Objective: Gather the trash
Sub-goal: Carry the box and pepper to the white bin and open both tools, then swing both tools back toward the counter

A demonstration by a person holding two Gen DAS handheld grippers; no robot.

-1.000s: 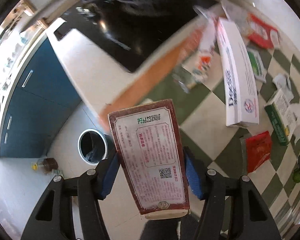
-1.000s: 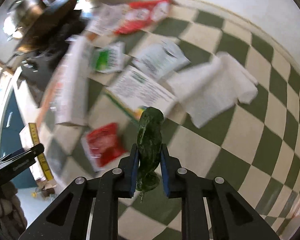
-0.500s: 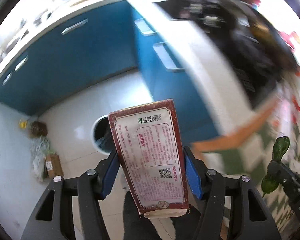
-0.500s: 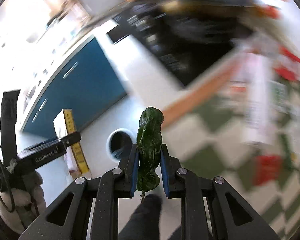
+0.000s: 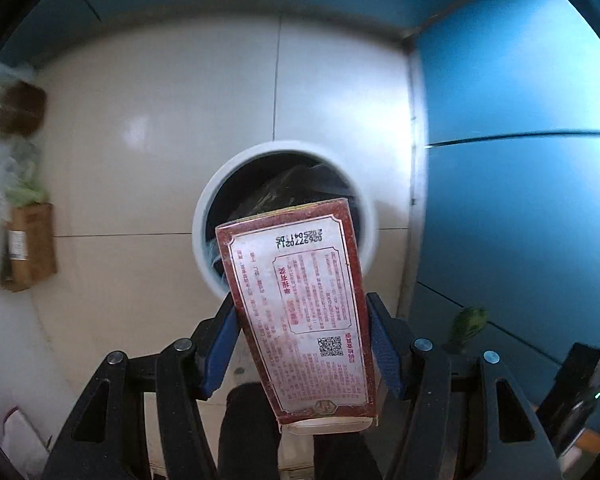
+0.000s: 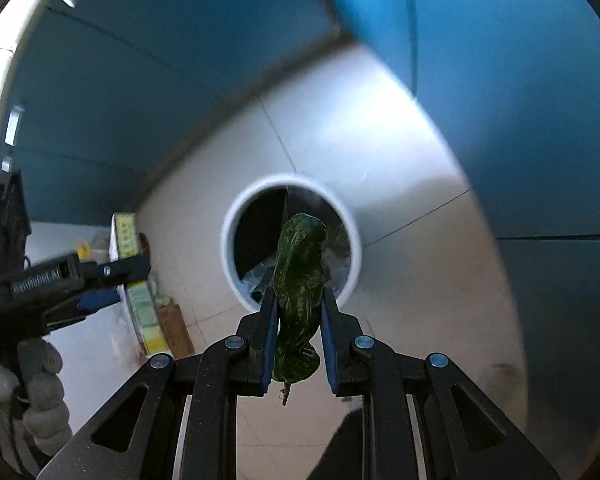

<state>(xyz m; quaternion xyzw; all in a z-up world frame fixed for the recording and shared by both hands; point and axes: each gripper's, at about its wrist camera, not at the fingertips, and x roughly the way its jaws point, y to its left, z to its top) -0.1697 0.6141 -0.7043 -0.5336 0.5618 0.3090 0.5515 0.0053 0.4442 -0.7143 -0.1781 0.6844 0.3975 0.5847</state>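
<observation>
My left gripper [image 5: 302,340] is shut on a red and white printed carton [image 5: 300,308] and holds it above a round white-rimmed trash bin [image 5: 204,240] on the floor. My right gripper [image 6: 298,336] is shut on a wilted green pepper [image 6: 298,276], held above the same bin [image 6: 230,252], which has a dark bag and trash inside. The left gripper [image 6: 112,280] with its carton's yellow edge [image 6: 134,284] shows at the left of the right wrist view. The pepper [image 5: 468,326] shows at the lower right of the left wrist view.
Blue cabinet fronts [image 5: 520,160] stand to the right of the bin and along the back. The floor is pale tile [image 5: 140,140]. A brown cardboard box [image 5: 30,246] and bags lie on the floor at the left. A gloved hand [image 6: 40,400] holds the left gripper.
Both grippers have swung away from the checkered table and down toward the floor. The trash bin now sits right in front of both held items.
</observation>
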